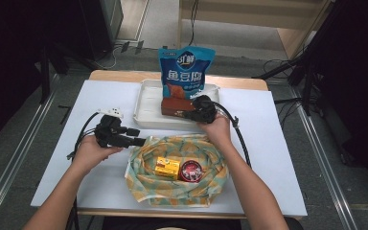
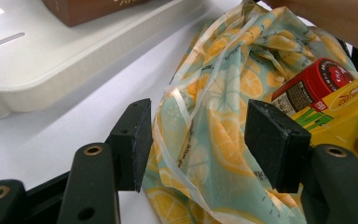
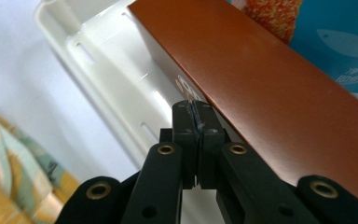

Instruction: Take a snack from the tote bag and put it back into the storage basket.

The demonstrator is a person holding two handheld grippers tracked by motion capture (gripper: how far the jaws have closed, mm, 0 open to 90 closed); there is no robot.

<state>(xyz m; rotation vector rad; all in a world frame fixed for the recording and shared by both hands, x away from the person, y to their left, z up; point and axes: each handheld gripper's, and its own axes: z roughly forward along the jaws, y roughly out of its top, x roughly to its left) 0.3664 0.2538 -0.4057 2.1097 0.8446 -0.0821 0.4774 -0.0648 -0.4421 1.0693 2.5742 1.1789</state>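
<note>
Nearest the person, a lemon-print cloth bag (image 1: 177,167) lies open on the white table (image 1: 52,163), and everything else is easiest placed from it. Inside it sit a yellow carton (image 1: 167,167) and, touching that on the right, a red-lidded can (image 1: 190,170). At the bag's left edge the left gripper (image 2: 198,144) is held level, its jaws wide apart with a fold of the cloth between the pads, which do not press on it. Beyond the bag stands a white tray (image 1: 146,103) holding a brown box (image 3: 270,84). The right gripper (image 3: 195,112) reaches past the bag's far rim, jaws pressed together with nothing between them, tips at the box's near edge. Farthest from the bag, a blue snack pouch (image 1: 186,72) stands upright behind the box.
</note>
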